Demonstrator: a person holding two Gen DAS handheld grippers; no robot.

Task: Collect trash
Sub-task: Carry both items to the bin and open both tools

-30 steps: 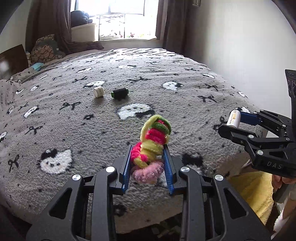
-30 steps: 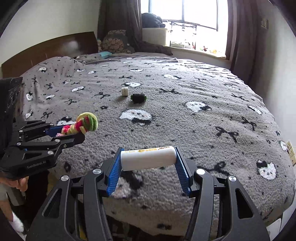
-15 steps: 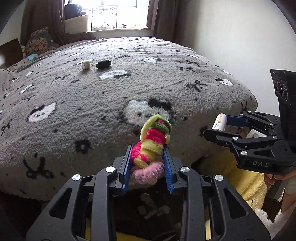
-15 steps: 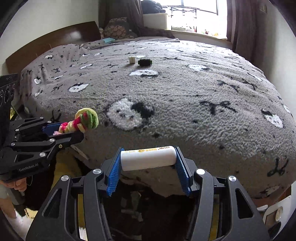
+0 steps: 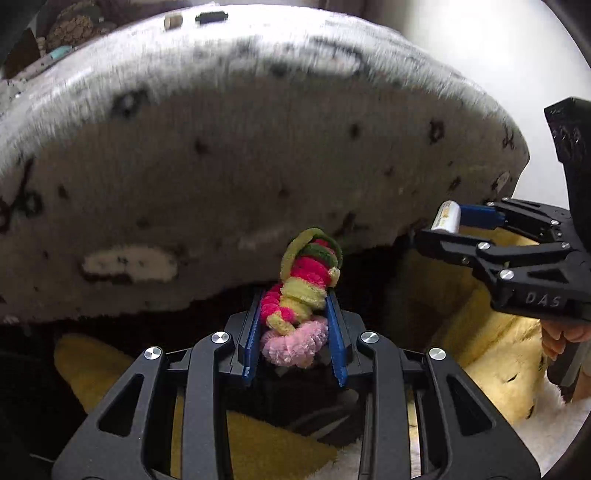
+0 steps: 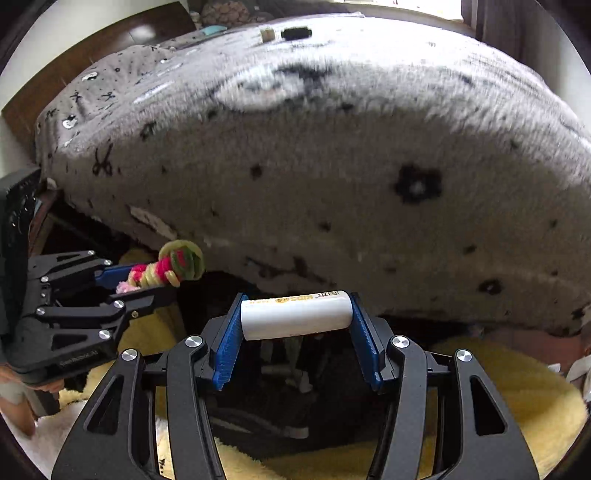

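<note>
My left gripper is shut on a twisted bundle of pink, red, yellow and green pipe cleaners, held below the bed's front edge; it also shows at the left of the right wrist view. My right gripper is shut on a white tube with yellow print, held crosswise between the blue pads; it shows at the right of the left wrist view. A dark container with bits of trash lies low, under both grippers. A small white roll and a black cylinder lie far back on the bed.
The bed with a grey patterned fleece blanket fills the view ahead, its edge hanging just beyond both grippers. A yellow fluffy rug covers the floor below. A white wall stands to the right.
Both grippers have dropped from above the bed to below its front edge, still holding their items. The dark container now shows beneath them.
</note>
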